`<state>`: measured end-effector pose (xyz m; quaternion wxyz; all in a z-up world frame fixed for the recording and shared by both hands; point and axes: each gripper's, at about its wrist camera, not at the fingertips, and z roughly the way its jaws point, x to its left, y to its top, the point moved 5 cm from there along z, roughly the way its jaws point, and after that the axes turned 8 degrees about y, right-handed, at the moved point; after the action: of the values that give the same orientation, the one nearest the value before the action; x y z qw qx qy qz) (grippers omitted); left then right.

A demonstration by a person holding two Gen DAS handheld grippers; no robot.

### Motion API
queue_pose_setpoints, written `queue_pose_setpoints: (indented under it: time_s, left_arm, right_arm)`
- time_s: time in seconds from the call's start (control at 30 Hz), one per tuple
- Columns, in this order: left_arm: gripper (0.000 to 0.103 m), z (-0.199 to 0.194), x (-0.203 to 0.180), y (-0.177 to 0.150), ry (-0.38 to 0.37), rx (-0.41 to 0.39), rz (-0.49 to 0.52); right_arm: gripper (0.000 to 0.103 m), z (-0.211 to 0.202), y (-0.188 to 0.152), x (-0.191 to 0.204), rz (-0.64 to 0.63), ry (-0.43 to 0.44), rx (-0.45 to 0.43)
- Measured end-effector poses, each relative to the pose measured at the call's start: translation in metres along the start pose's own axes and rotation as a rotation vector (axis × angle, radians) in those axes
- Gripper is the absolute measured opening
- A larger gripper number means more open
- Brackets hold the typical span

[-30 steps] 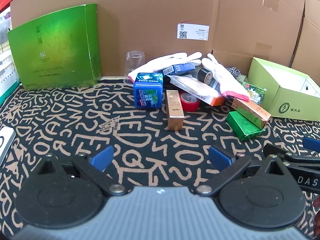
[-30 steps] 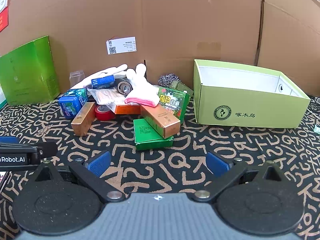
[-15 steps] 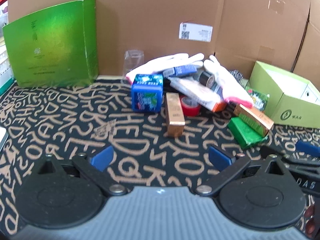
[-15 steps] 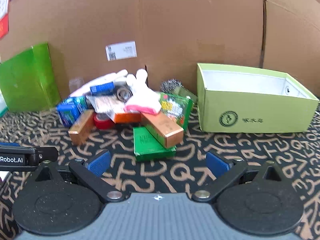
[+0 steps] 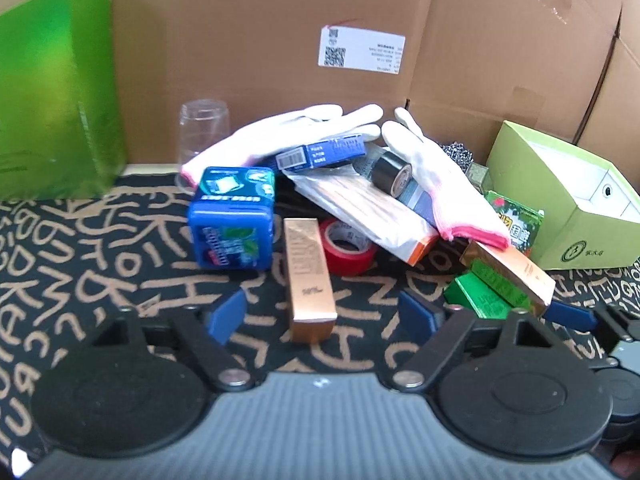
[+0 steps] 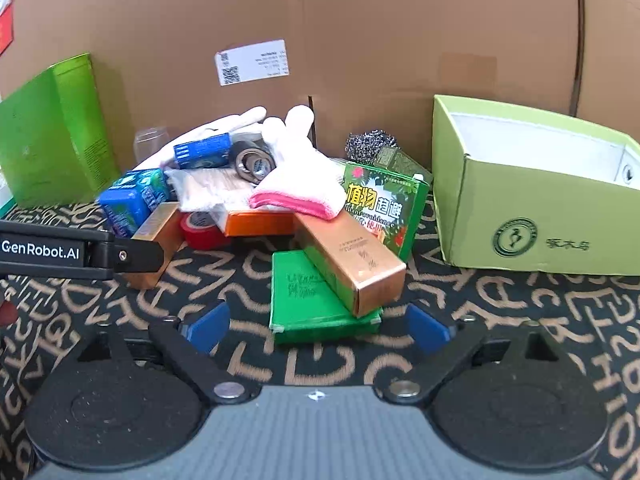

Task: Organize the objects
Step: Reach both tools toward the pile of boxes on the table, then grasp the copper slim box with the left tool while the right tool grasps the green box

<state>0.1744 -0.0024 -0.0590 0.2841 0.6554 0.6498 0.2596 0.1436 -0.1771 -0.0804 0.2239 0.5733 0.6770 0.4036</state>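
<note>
The left gripper (image 5: 322,316) stands spread, and its jaws have just been closing a little; the near end of a copper-coloured box (image 5: 308,276) lies between the blue pads (image 5: 224,316), but the pads do not touch it. This box lies flat on the desk (image 5: 100,264), which has a black cover with tan letters, just right of a blue cube-shaped gum box (image 5: 232,220) and just left of a red tape roll (image 5: 348,246). The right gripper (image 6: 320,326) is also spread wide, its jaws having just closed a very little, and it holds nothing. Between its pads lies the near edge of a flat green box (image 6: 308,300), and a second copper box (image 6: 352,260) rests tilted on top of it. Behind them the pile holds white gloves (image 6: 296,176) with pink cuffs, a black tape roll (image 6: 250,160), a small blue carton (image 6: 202,152), an orange-edged packet (image 6: 256,222), a green box with plant pictures (image 6: 384,208) and a steel scourer (image 6: 370,144). An open light green box (image 6: 532,216) stands on the desk at the right, near the pile but apart from it. At the far left a tall green box (image 6: 52,136) stands upright against the cardboard wall (image 6: 360,40), and a clear plastic cup (image 5: 202,128) stands upside down beside it.
</note>
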Motion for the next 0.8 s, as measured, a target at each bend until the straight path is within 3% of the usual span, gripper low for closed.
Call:
queue_pose_setpoints:
  time_s: [0.07, 0.1, 0.27, 0.47, 0.57, 0.8]
  left_arm:
    - [0.038, 0.008, -0.001, 0.001, -0.018, 0.033, 0.003]
    - [0.030, 0.011, -0.001, 0.001, -0.024, 0.052, -0.004]
    - [0.028, 0.000, 0.005, -0.012, -0.058, 0.070, -0.021]
    - [0.026, -0.049, 0.004, -0.056, -0.140, 0.107, 0.048]
    - [0.037, -0.058, -0.001, -0.063, -0.130, 0.090, 0.067]
    - [0.034, -0.045, -0.017, -0.054, -0.098, 0.075, 0.087]
  right_arm:
    - [0.085, 0.009, 0.002, -0.004, -0.003, -0.011, 0.011]
    - [0.067, 0.011, 0.001, -0.005, -0.005, -0.021, 0.022]
    - [0.067, -0.011, -0.008, -0.007, 0.023, 0.027, 0.039]
    - [0.067, -0.056, -0.037, 0.002, 0.015, 0.097, 0.097]
    - [0.068, -0.074, -0.050, 0.008, -0.011, 0.128, 0.115]
    - [0.074, -0.073, -0.047, 0.014, -0.052, 0.108, 0.084]
